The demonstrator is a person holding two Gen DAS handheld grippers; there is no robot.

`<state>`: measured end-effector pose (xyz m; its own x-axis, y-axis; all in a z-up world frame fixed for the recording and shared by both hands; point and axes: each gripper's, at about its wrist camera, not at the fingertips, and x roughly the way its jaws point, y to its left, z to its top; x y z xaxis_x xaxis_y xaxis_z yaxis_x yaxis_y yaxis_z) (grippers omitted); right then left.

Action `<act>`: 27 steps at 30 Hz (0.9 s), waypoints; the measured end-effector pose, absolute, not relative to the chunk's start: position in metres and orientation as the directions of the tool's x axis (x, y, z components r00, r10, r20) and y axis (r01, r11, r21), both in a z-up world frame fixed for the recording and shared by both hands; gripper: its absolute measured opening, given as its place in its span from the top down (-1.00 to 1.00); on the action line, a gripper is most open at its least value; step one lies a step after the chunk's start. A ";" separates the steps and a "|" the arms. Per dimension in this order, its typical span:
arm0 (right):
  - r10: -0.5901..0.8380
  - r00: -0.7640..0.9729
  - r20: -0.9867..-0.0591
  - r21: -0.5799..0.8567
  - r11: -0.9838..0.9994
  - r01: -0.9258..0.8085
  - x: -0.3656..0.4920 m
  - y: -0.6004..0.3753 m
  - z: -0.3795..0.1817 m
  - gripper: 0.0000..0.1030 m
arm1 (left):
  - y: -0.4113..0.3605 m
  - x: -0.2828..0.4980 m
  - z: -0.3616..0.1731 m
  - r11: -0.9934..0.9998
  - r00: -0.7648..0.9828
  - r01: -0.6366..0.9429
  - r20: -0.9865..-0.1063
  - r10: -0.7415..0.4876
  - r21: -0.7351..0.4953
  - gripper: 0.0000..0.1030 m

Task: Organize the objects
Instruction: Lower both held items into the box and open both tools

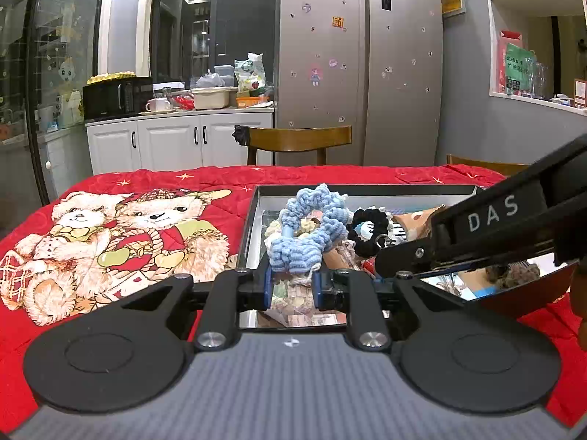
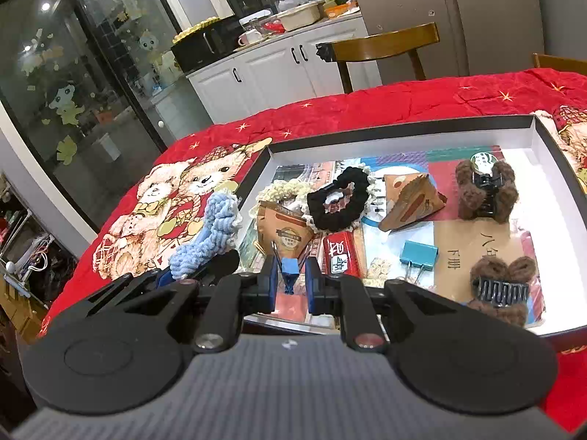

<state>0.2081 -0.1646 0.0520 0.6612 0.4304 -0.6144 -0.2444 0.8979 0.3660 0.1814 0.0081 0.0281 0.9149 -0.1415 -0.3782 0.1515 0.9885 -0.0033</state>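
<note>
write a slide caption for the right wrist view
Right gripper pinching a blue binder clip over a tray of hair accessories.

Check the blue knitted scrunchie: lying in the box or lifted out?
Lifted. The blue scrunchie is pinched in the left gripper, hanging above the box; from the right wrist view it sits clear of the tray's left rim.

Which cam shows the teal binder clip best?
Right wrist. The teal binder clip lies whole and unobstructed on the papers in the tray, wire handles visible. In the left wrist view the right gripper's body crosses that part of the tray; I can't pick the clip out there.
</note>
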 end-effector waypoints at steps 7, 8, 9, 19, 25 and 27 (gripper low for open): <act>0.410 0.671 -0.618 0.342 0.908 -0.240 0.208 -0.165 0.049 0.64 | 0.009 0.192 0.024 0.987 0.892 0.159 -0.424 -0.157 -0.030 0.54; 0.416 0.665 -0.620 0.349 0.905 -0.241 0.209 -0.165 0.048 0.64 | 0.009 0.193 0.024 0.987 0.889 0.156 -0.431 -0.153 -0.029 0.54; 0.419 0.663 -0.620 0.353 0.904 -0.241 0.210 -0.165 0.047 0.64 | 0.009 0.193 0.023 0.988 0.889 0.152 -0.434 -0.149 -0.027 0.54; 0.426 0.661 -0.618 0.365 0.900 -0.239 0.211 -0.169 0.044 0.64 | 0.009 0.199 0.020 0.986 0.873 0.166 -0.460 -0.161 -0.030 0.52; 0.429 0.656 -0.621 0.374 0.898 -0.233 0.213 -0.168 0.043 0.61 | 0.009 0.200 0.019 0.975 0.858 0.214 -0.466 -0.214 -0.053 -0.01; 0.438 0.650 -0.621 0.380 0.894 -0.238 0.213 -0.168 0.042 0.58 | 0.007 0.198 0.020 0.975 0.863 0.219 -0.458 -0.211 -0.037 -0.21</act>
